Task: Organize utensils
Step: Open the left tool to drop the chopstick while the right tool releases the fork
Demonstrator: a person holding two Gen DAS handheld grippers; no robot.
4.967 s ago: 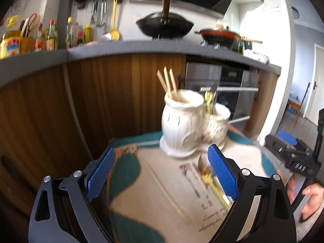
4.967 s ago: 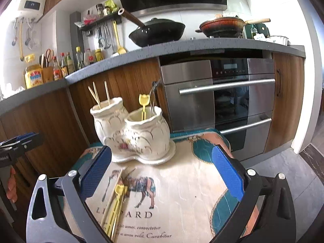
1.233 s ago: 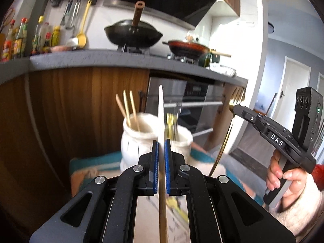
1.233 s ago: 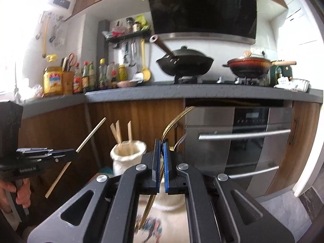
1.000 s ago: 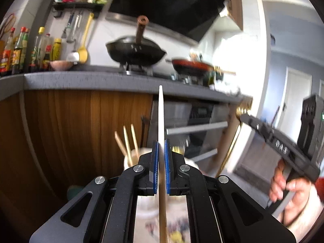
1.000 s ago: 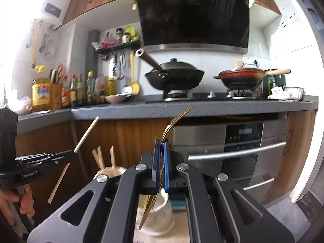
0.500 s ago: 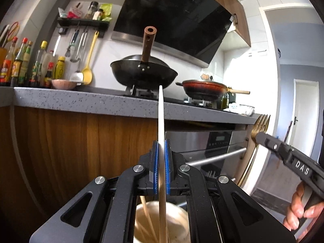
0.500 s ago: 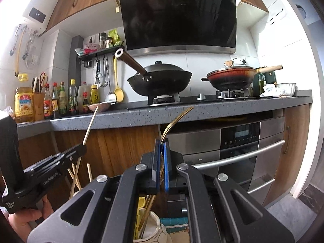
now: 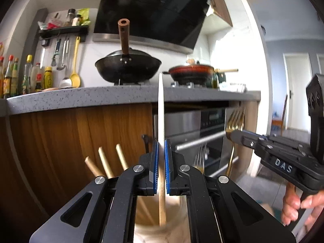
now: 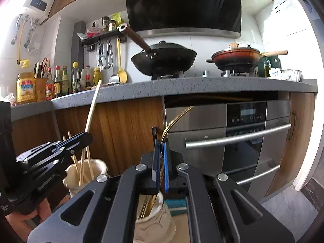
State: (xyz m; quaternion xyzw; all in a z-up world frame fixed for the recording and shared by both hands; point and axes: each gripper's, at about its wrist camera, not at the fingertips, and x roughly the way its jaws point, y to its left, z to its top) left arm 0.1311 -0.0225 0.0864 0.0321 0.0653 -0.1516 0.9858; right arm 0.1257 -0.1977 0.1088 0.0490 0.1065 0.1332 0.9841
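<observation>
Kitchen counter (image 9: 81,99) behind upright chopstick (image 9: 161,109)

Right tool (image 10: 161,162) clamped on gold fork (image 10: 176,117), tail inside white holder (image 10: 154,222).

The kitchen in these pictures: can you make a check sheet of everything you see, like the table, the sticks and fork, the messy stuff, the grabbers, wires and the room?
Surface: mostly hidden; a strip of teal mat shows beside the pots.
Job's things: chopstick with its lower end in the left pot, three more sticks beside it; gold fork with its handle in the right pot.
Clutter: nothing seen near the pots.
Grippers: left gripper jaws shut on the chopstick; right gripper jaws shut on the fork.
Cables: nothing seen.
Surroundings: black wok, red pan, sauce bottles, oven, counter.
</observation>
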